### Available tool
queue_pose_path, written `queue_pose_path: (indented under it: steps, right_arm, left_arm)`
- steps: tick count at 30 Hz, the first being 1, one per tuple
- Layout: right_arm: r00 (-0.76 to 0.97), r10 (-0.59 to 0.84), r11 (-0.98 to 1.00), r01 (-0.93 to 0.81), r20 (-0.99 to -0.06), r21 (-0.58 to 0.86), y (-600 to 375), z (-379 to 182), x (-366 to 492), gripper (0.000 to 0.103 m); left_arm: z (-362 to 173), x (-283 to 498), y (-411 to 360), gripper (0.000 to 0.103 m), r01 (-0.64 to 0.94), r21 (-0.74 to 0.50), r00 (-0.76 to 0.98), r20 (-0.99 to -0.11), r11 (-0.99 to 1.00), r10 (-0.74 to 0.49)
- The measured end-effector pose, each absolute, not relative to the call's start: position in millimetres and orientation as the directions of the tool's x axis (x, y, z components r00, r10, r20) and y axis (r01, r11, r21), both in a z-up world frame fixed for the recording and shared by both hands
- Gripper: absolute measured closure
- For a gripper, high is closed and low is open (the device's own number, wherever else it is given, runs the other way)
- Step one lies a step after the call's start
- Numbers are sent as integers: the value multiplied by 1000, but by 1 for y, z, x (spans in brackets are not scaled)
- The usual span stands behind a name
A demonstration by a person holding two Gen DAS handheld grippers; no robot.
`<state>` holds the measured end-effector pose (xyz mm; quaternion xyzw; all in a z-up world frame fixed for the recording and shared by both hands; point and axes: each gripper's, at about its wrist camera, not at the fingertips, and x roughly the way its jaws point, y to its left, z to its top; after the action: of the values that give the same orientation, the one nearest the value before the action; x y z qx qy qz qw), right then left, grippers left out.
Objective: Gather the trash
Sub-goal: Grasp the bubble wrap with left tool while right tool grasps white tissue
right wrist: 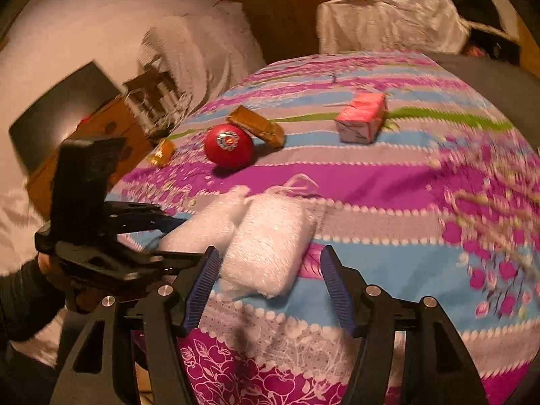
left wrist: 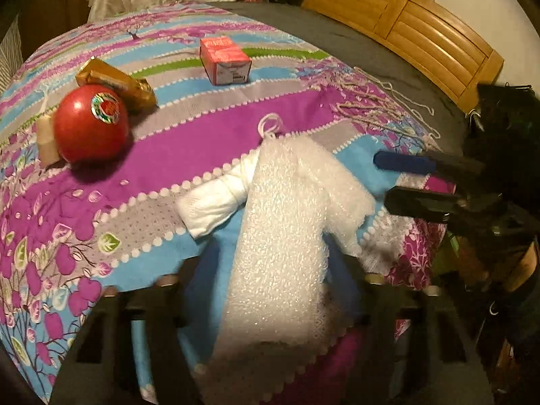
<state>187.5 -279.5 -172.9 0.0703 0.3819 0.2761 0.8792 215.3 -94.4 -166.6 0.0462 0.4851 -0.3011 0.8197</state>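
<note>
While the left gripper (left wrist: 270, 270) reaches in over the bed, a long strip of white bubble wrap (left wrist: 280, 236) runs between its two black fingers, though the blurred near edge of that view does not show whether the pads press on it. From the right wrist view the same wrap (right wrist: 266, 246) lies folded in two soft humps on the striped purple, blue and grey floral bedspread (right wrist: 388, 202), and the right gripper (right wrist: 270, 283) stands released, its ribbed blue pads to either side of the near hump without touching it. A folded white paper tissue (left wrist: 216, 202) lies just beside the wrap. Farther off rest a round red ball with a shiny sticker (left wrist: 91, 126), a gold foil wrapper (left wrist: 118, 82) touching it behind, and a small pink carton (left wrist: 225, 60) well apart from both.
</note>
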Motion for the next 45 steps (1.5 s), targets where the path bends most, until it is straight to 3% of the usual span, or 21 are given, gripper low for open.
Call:
queue_pose_path:
  steps: [7, 15, 20, 23, 27, 30, 33, 40, 45]
  right_arm:
    - [484, 496, 750, -657, -720, 75, -237, -145, 216, 40]
    - [307, 361, 383, -910, -881, -160, -143, -137, 247, 40]
    - [199, 176, 239, -959, -964, -154, -109, -176, 269, 40]
    - [145, 161, 242, -965, -976, -103, -107, -183, 280, 41]
    - [81, 179, 283, -959, -981, -28, -112, -185, 289, 55]
    - [137, 208, 330, -942, -969, -62, -114, -183, 283, 69]
    - [253, 248, 413, -901, -935, -134, -120, -175, 269, 75]
    - [523, 432, 749, -662, -735, -30, -162, -135, 246, 76]
    - [715, 411, 895, -436, -565, 99, -189, -103, 218, 76]
  left_arm:
    - [-159, 201, -64, 57, 515, -176, 388, -825, 839, -411]
    - [-161, 200, 4, 57, 409, -211, 390, -840, 888, -379]
    - [-160, 203, 0, 56, 432, -198, 367, -853, 880, -372]
    - [-162, 206, -2, 56, 441, -197, 358, -856, 875, -373]
    - [-164, 210, -4, 56, 451, -198, 351, -857, 870, -377]
    - [-163, 207, -5, 57, 443, -177, 379, -852, 879, -362]
    - [-162, 203, -5, 58, 419, -142, 431, -838, 897, -334]
    - [-140, 197, 7, 58, 269, -124, 595, -759, 955, -266]
    - [-112, 187, 6, 58, 154, -102, 719, -670, 983, -182]
